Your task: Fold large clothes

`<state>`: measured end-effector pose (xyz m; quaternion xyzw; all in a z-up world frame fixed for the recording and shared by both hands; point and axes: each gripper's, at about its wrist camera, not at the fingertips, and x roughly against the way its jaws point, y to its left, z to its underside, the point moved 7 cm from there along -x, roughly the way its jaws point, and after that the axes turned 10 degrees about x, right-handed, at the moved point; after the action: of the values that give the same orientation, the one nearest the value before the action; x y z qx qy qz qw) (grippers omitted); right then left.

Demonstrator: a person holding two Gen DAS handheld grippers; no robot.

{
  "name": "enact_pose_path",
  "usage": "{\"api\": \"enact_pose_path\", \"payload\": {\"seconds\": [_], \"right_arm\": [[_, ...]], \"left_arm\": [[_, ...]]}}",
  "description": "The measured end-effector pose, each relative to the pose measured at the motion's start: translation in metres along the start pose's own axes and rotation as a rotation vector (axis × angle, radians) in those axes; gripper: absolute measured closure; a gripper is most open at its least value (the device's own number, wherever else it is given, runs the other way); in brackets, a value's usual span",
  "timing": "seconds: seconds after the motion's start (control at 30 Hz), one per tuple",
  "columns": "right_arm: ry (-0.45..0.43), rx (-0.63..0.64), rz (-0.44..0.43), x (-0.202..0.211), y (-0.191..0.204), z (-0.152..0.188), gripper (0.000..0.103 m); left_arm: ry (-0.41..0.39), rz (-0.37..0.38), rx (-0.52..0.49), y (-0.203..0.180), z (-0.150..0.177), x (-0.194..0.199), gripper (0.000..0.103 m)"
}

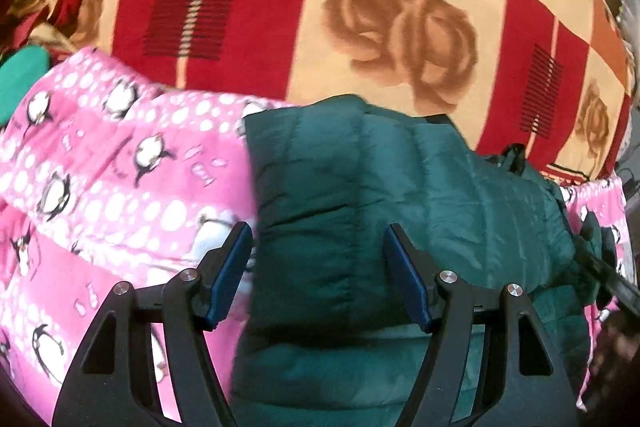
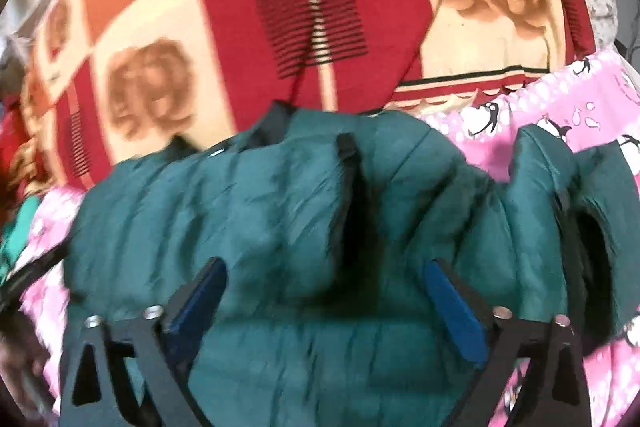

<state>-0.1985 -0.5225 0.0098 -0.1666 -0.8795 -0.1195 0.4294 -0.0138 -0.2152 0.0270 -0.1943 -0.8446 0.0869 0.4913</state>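
Left wrist view: one dark green quilted jacket (image 1: 400, 187) lies across one pink penguin-print blanket (image 1: 100, 187), with one red, orange and cream rose-patterned blanket (image 1: 360, 7) spread beyond both. The jacket's long axis runs left to right across the frame; its squared folded edge faces left, ending in line with the left tongs (image 1: 318, 277), which stand spread above the padding, pinching nothing. Pink blanket lies bare to the left of that edge. Right wrist view: the right tongs (image 2: 322, 307) stand spread over the jacket's bunched middle, pads not visibly pressing, the frame blurred. One sleeve (image 2: 568, 195) curls off to the right.
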Motion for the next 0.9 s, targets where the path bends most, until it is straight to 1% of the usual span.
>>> {"api": "enact_pose_path", "payload": {"seconds": [0.03,0.07,0.1,0.13,0.17,0.2,0.23,0.27,0.3,0.43,0.5,0.6,0.7,0.77,0.83,0.87,0.9], "right_arm": [[0.014,-0.021,-0.014,-0.011,-0.003,-0.003,0.032],[0.036,-0.04,-0.037,-0.021,-0.004,-0.005,0.043],[0.073,-0.057,-0.066,-0.035,-0.004,-0.005,0.049],[0.098,-0.058,-0.073,-0.045,-0.003,-0.004,0.053],[0.103,-0.048,-0.075,-0.05,-0.001,-0.004,0.062],[0.093,-0.031,-0.08,-0.051,0.001,-0.005,0.071],[0.075,0.0,-0.082,-0.05,0.005,-0.007,0.077],[0.057,0.034,-0.075,-0.045,0.009,-0.008,0.085],[0.031,0.059,-0.068,-0.038,0.011,-0.01,0.086],[-0.082,0.092,-0.027,-0.003,0.0,-0.023,0.088],[-0.091,0.096,0.012,0.004,-0.01,-0.026,0.088],[-0.049,0.096,0.093,-0.004,-0.024,-0.017,0.088],[0.019,0.099,0.116,-0.025,-0.025,-0.002,0.088],[0.038,0.12,0.135,-0.029,-0.024,0.002,0.087],[0.04,0.127,0.135,-0.024,-0.023,0.0,0.076],[0.034,0.125,0.142,-0.019,-0.022,-0.003,0.056],[0.017,0.123,0.134,-0.014,-0.019,-0.006,0.045]], "left_arm": [[0.008,0.004,0.018,0.006,0.0,0.0,0.035],[0.012,0.007,0.034,0.011,0.001,0.0,0.035],[0.016,0.007,0.055,0.018,0.001,0.0,0.035],[0.016,0.003,0.069,0.024,0.0,0.001,0.035],[0.015,-0.001,0.075,0.027,-0.001,0.001,0.035],[0.013,-0.007,0.082,0.032,-0.001,0.003,0.035],[0.012,-0.011,0.088,0.035,-0.002,0.004,0.035],[0.014,-0.013,0.097,0.038,-0.003,0.004,0.035],[0.016,-0.011,0.104,0.04,-0.004,0.005,0.035],[0.012,0.006,0.122,0.042,-0.008,0.008,0.035],[0.008,0.014,0.118,0.038,-0.009,0.009,0.035],[0.017,0.018,0.1,0.031,-0.005,0.006,0.035],[0.022,0.019,0.085,0.024,-0.002,0.003,0.035],[0.021,0.023,0.082,0.019,-0.003,0.002,0.035],[0.01,0.038,0.081,0.012,-0.006,0.003,0.035],[0.006,0.042,0.079,0.008,-0.008,0.002,0.035],[0.003,0.044,0.076,0.005,-0.009,0.002,0.035]]}}
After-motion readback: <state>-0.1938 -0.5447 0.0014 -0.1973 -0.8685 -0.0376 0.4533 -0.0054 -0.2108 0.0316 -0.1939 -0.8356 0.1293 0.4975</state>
